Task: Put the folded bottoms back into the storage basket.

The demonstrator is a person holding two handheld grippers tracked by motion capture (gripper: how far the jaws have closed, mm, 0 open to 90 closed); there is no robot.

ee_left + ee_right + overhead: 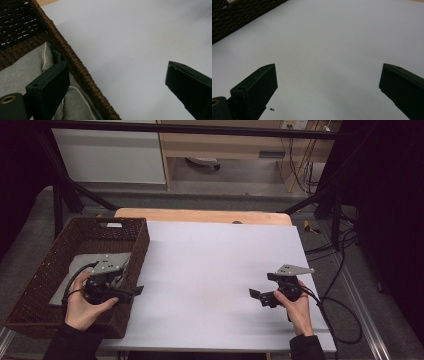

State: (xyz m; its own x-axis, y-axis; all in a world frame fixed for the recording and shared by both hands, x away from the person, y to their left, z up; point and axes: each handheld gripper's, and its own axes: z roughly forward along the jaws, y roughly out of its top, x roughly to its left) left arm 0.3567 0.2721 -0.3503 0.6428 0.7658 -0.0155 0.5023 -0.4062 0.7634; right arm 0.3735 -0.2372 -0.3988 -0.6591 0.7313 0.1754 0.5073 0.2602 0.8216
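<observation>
- I am looking at the grey cloth [75, 270] first: it is lying folded on the floor of the woven wicker basket [60, 251] at the left edge of the table, bunched toward the wall that faces the white sheet.
- In the left gripper view the grey cloth [22, 72] is showing a pale stitched hem, and it is sitting just beside and partly under one jaw.
- I am holding the left gripper [131, 291] right over the basket's near-right wall; its jaws are standing spread wide and gripping nothing, one inside the basket above the cloth, the other outside over the sheet, so they are straddling the basket [75, 65] rim.
- The cloth is lying down and to the basket side of those jaws, with its long axis seeming to run along the basket's length; I judge the left hand is far nearer and should take it.
- My right gripper [256, 295] is hovering well apart, over the white table cover [215, 270], jaws spread and empty, pointing toward the basket.
- In the right gripper view the white table cover [324, 45] is lying bare ahead, with a tiny dark speck [271, 109] near one jaw.
- I am finding no brand, label or legible writing anywhere.
</observation>
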